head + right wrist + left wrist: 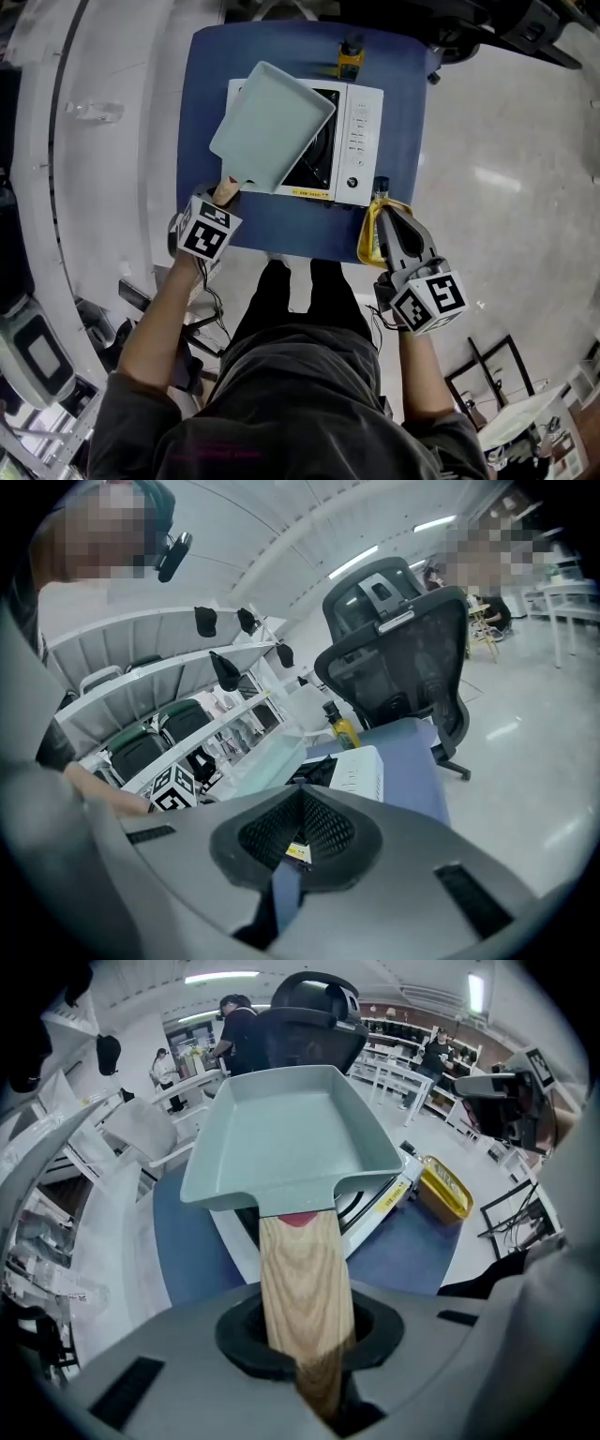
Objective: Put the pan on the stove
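the left tongs [221,199], just in front of the stove's [361,131] left corner, were clamped narrow on the pan's wooden handle [302,1288]. the pale green square pan [272,122] lay aslant over the stove's left half, reaching past its left and back edges; whether it touched the stove could not be told. the white stove sat mid-way on the blue surface [206,94], with a bottle [350,58] just behind it. a yellow tray [367,246] lay at the surface's edge in front of the stove's right corner. the right tongs [389,217] hung over that tray, drawn together with nothing between them.
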Demonstrator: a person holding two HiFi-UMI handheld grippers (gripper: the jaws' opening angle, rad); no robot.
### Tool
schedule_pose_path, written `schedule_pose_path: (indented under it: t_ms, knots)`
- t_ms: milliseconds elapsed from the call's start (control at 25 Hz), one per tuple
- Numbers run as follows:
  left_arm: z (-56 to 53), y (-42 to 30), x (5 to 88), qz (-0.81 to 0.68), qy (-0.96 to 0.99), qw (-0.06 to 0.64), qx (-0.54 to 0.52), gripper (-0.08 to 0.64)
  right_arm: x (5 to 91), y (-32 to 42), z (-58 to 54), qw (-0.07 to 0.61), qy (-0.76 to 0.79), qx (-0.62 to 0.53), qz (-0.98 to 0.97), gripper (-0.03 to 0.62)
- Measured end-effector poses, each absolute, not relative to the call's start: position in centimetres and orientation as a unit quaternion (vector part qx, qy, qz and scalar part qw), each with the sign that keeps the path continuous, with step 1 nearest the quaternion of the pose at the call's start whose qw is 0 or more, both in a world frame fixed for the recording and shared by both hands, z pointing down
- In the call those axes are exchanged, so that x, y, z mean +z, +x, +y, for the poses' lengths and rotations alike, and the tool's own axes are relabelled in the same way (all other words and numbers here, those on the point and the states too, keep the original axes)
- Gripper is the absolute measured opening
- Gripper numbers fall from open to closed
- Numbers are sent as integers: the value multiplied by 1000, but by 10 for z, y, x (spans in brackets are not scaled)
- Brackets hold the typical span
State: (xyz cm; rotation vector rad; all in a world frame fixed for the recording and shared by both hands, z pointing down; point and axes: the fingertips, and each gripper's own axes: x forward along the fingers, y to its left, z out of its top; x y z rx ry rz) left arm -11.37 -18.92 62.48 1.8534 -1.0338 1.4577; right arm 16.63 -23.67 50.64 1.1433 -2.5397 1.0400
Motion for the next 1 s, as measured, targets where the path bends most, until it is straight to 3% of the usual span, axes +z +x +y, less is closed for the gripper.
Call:
schedule_pose_path:
  t_ms: [1000]
  knots:
    - [-191, -114, 644, -338, 675, 246, 608, 61, 527, 184, -232, 80, 393, 366, -840, -17]
